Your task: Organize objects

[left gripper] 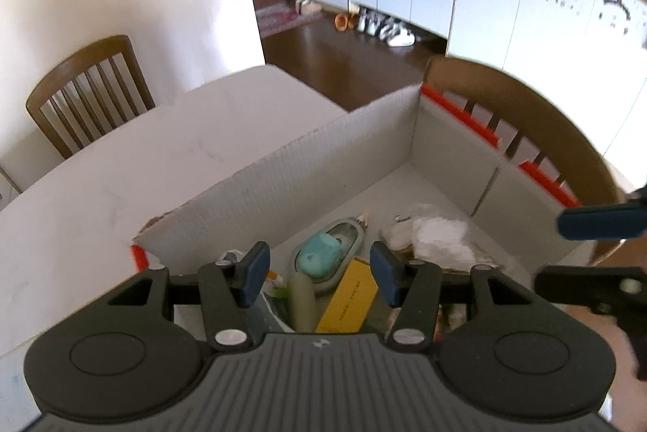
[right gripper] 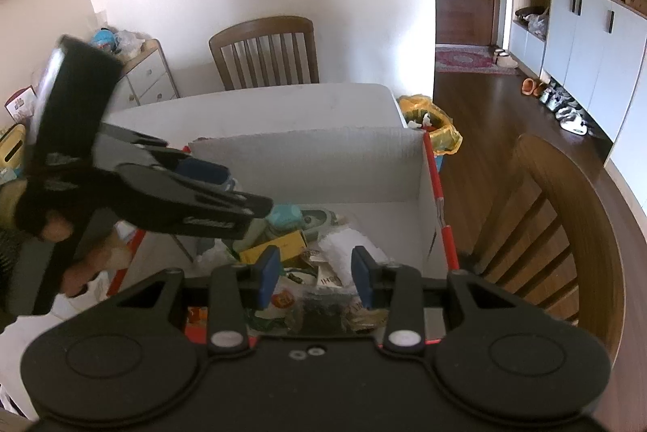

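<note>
A white cardboard box [left gripper: 283,189] with red edge trim stands on the table and holds loose items. Among them are a teal rounded case [left gripper: 321,256] on a pale green tray, a yellow carton [left gripper: 352,294], a pale green tube [left gripper: 301,300] and a crumpled white bag [left gripper: 440,238]. My left gripper [left gripper: 319,274] hovers open above the teal case and yellow carton with nothing between its fingers. My right gripper [right gripper: 316,276] is open over the near side of the box [right gripper: 323,165], above the white bag [right gripper: 343,246] and dark packets, gripping nothing. The left gripper [right gripper: 242,195] reaches in from the left over the teal case [right gripper: 285,215].
The white table [left gripper: 121,169] stretches left of the box. A wooden chair [left gripper: 89,84] stands at its far side and another chair [right gripper: 566,229] is close behind the box's right wall. A bin with a yellow bag [right gripper: 436,124] sits on the floor past the table corner.
</note>
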Tool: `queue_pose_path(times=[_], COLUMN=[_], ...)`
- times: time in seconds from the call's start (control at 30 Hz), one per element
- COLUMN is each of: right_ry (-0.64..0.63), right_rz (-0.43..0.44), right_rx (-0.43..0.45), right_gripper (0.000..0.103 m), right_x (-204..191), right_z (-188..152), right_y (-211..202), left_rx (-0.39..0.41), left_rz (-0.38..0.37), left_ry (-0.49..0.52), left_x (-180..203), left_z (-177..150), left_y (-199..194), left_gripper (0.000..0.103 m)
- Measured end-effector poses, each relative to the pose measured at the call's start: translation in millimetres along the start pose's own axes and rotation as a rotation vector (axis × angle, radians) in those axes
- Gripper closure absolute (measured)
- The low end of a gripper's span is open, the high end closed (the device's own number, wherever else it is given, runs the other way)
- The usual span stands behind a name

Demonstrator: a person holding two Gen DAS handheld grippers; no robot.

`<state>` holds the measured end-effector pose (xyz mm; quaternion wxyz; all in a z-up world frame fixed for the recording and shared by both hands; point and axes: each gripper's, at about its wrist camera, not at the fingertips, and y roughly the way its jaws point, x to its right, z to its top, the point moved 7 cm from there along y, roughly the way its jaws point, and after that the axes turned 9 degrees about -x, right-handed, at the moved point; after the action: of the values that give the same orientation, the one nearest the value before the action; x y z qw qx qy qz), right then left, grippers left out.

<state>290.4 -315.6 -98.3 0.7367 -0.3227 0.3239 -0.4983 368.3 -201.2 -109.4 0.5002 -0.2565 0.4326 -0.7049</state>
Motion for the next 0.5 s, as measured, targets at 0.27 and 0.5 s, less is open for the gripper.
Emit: queue_pose_path(times=[0.27,0.5], right_ry=[0.016,0.057], right_rz=[-0.036,-0.068], right_rx=[0.037,0.08], right_gripper=[0.063,0.051], right_x=[-14.7,-24.8], right_z=[-0.6,-7.6], right_y=[-10.1,-23.3], left_rx=[0.067,0.109], left_rz=[-0.034,-0.063], left_ry=[-0.035,-0.055], left_x=[-4.5,-14.9], left_z=[-13.5,-35.1], left_y=[-38.8,-66.3], left_gripper=[0.049,0.04])
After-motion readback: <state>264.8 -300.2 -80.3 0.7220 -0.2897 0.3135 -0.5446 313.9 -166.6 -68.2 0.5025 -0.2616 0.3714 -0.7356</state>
